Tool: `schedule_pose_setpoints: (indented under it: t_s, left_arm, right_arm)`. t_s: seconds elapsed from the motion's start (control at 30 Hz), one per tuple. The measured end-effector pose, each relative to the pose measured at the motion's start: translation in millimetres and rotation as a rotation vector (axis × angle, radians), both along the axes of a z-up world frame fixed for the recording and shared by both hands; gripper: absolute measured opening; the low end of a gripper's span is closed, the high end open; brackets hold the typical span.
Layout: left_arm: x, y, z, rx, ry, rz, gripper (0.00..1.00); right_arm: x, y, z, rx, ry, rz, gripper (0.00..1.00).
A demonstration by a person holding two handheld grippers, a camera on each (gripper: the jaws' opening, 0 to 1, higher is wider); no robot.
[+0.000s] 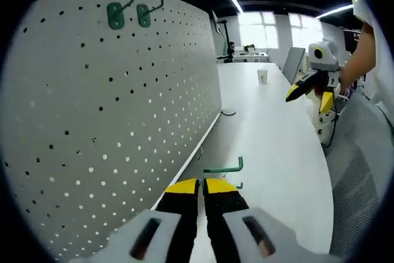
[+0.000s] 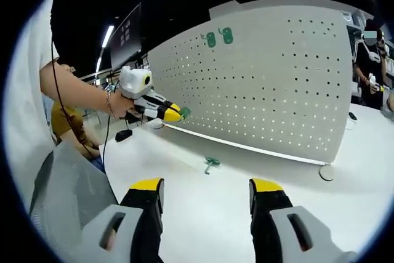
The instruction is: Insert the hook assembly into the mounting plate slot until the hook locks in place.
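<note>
Green hooks, three: two point(image 1: 129, 13) hung on pegboard point(image 1: 123, 109) at 11 o'clock, one slim hook point(image 1: 225, 167) clamped in left gripper point(image 1: 202, 186). Right gripper point(image 2: 206, 184) spread wide, holding nothing.

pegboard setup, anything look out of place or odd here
One green hook lies loose on the white table instead of on the pegboard, where two mounted hooks hang near the top. The left gripper is shut on a green hook. Nothing looks spilled or damaged.
</note>
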State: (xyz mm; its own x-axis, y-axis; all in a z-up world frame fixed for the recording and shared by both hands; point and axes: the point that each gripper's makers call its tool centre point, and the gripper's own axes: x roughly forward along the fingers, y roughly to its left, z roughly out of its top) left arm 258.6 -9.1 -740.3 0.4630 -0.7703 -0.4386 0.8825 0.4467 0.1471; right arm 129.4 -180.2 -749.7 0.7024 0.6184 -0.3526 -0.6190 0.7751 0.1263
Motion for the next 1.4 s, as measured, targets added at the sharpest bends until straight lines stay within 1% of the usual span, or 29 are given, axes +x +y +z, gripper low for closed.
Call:
schedule_pose_setpoints:
  t_s: [0.03, 0.17, 0.27, 0.3, 0.5, 0.53, 0.57, 0.63, 0.67, 0.77, 0.83, 1.03, 1.23, 1.3, 1.33, 1.37, 1.4]
  left_arm:
    - [-0.9, -0.3, 3.8, -0.006, -0.008, 0.001, 0.03]
    - [-3.6, -2.1, 24.5, -0.070, -0.039, 0.019, 0.03]
    - [-5.3, -2.5, 35.0, -0.103, -0.054, 0.036, 0.03]
    - [-6.4, -3.4, 41.1, -0.125, -0.065, 0.041, 0.03]
    - [-12.5, -1.3, 54.6, -0.182, -0.075, 0.066, 0.03]
    - [-15.2, -2.4, 59.4, -0.215, -0.072, 0.065, 0.03]
    - [-16.3, -1.5, 59.6, -0.209, -0.074, 0.067, 0.03]
    - [-18.7, -1.5, 63.4, -0.220, -0.082, 0.071, 0.03]
    - [-20.8, -1.9, 67.3, -0.241, -0.080, 0.071, 0.03]
    - [-24.9, -2.2, 76.6, -0.275, -0.100, 0.070, 0.03]
    - [-26.7, -1.9, 84.4, -0.313, -0.102, 0.078, 0.03]
    - [-33.3, -0.7, 93.6, -0.352, -0.109, 0.093, 0.03]
    - [-34.0, 1.8, 91.8, -0.354, -0.107, 0.107, 0.03]
    - [-34.1, 2.4, 91.8, -0.357, -0.106, 0.109, 0.03]
    - [-33.9, 2.9, 91.3, -0.355, -0.108, 0.112, 0.03]
    - [-34.2, 3.4, 90.5, -0.353, -0.107, 0.113, 0.03]
    - [-34.5, 3.5, 90.8, -0.355, -0.106, 0.114, 0.03]
  right_arm:
    - [-0.1, 0.2, 0.1, 0.000, 0.000, 0.001, 0.54]
    - [-0.4, 0.2, -0.1, -0.001, 0.002, 0.003, 0.54]
    - [-0.6, -0.1, -1.4, -0.004, 0.006, 0.004, 0.55]
    - [-1.1, 0.4, -1.5, -0.003, 0.007, 0.005, 0.55]
    - [-0.8, 0.5, -0.9, -0.002, 0.004, 0.006, 0.54]
    - [-1.1, 0.7, -1.0, -0.001, 0.004, 0.007, 0.54]
    - [-1.2, 0.7, -1.0, -0.001, 0.004, 0.007, 0.54]
    - [-1.6, 1.0, -0.7, 0.000, 0.005, 0.006, 0.54]
    - [-1.7, 1.1, -0.6, 0.001, 0.005, 0.006, 0.54]
    - [-2.1, 1.6, -0.6, 0.002, 0.006, 0.007, 0.54]
    - [-1.8, 1.8, -0.5, 0.002, 0.004, 0.008, 0.54]
    - [-0.8, 2.9, -0.1, 0.002, 0.002, 0.009, 0.54]
    - [-0.7, 4.5, 1.0, -0.001, -0.002, 0.015, 0.54]
    - [0.0, 6.8, 7.0, 0.011, -0.015, 0.017, 0.54]
    - [1.1, 7.9, 11.7, 0.011, -0.037, 0.017, 0.54]
    - [2.8, 10.0, 20.4, 0.026, -0.067, 0.014, 0.53]
    - [3.6, 13.7, 28.0, 0.066, -0.075, 0.014, 0.53]
